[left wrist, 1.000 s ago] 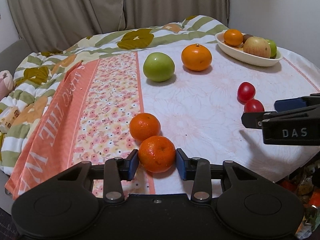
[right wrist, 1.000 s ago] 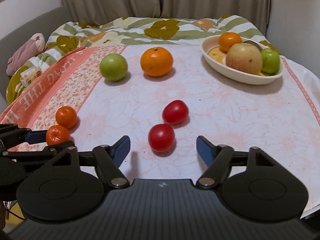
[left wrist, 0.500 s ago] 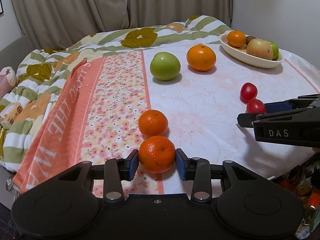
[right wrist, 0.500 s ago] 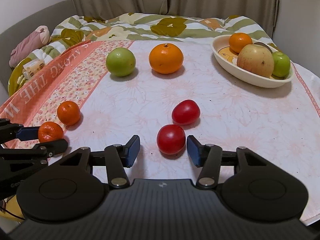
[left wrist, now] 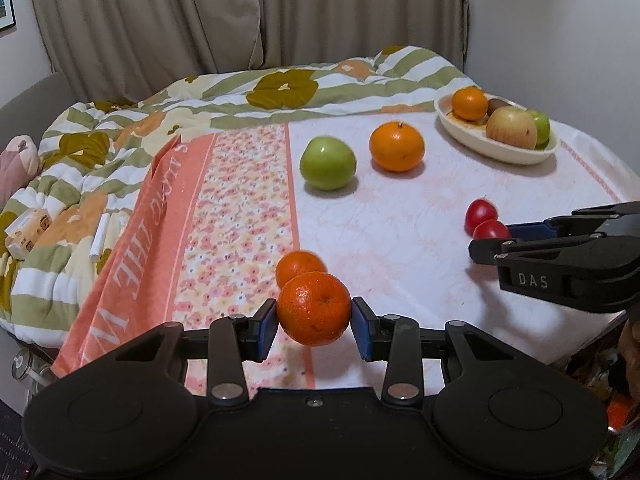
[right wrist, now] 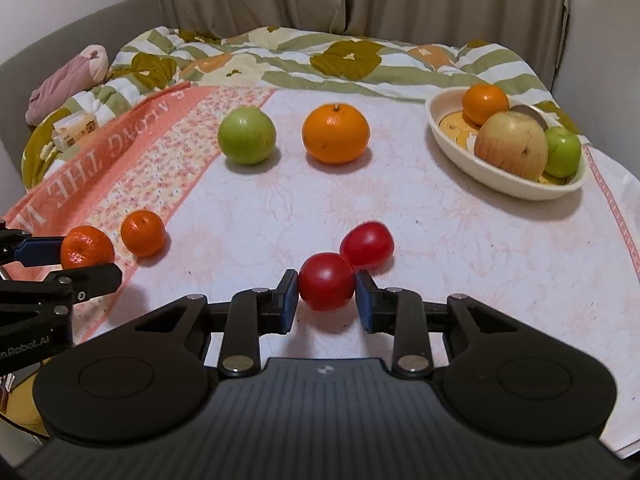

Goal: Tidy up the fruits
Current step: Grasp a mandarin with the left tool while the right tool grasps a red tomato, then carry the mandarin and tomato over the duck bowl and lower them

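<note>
My left gripper (left wrist: 314, 326) is shut on a small mandarin (left wrist: 314, 308) and holds it just above the cloth; it also shows in the right wrist view (right wrist: 87, 247). A second mandarin (left wrist: 298, 266) lies right behind it. My right gripper (right wrist: 327, 300) is shut on a red tomato (right wrist: 327, 286) at the table. A second tomato (right wrist: 367, 245) touches it behind. A green apple (right wrist: 247, 135) and a large orange (right wrist: 335, 133) lie farther back. A cream bowl (right wrist: 516, 186) at the back right holds an orange, a yellow-red apple and a green apple.
A floral cloth (right wrist: 460, 240) covers the table, with an orange lettered band (left wrist: 140, 232) on the left. A rumpled green-striped blanket (left wrist: 120, 140) lies behind and left. Curtains and a wall stand at the back. The table edge runs near on the right (left wrist: 580, 344).
The right gripper's jaws have closed on the near tomato. The left gripper has lifted the mandarin a little off the cloth.
</note>
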The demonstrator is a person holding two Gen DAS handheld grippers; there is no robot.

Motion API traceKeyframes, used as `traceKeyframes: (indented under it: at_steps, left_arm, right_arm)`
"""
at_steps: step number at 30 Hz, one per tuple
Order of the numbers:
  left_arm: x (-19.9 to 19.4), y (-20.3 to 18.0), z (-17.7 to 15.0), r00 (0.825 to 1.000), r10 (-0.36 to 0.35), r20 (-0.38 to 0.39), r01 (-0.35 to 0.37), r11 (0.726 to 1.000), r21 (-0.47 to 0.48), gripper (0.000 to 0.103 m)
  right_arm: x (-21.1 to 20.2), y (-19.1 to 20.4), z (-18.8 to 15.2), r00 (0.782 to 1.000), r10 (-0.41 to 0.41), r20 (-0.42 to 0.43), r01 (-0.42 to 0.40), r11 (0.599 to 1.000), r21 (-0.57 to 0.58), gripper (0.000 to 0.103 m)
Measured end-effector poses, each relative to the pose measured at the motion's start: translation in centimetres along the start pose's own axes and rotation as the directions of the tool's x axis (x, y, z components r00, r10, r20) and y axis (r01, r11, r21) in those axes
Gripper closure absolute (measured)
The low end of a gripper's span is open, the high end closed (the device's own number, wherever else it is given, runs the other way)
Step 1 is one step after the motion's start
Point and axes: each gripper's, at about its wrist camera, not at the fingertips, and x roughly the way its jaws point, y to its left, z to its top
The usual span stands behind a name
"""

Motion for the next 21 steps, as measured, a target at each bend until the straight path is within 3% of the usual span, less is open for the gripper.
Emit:
traceKeyframes:
  at_steps: [13, 21]
  left_arm:
    - [-2.8, -2.4, 5.8, 0.996, -0.054, 0.068, 0.056, 0.998, -0.024, 0.060]
    - [-2.8, -5.2, 10.5, 0.986, -0.107, 0.124, 0.107, 0.994, 0.007, 0.060]
  right_arm:
    - [-4.4, -2.7, 3.6, 0.998, 0.013, 0.053, -0.015, 0.999, 0.032, 0.058]
    - [-6.3, -6.7, 6.5, 0.996, -0.024, 0.085, 0.017, 0.997, 0.078, 0.058]
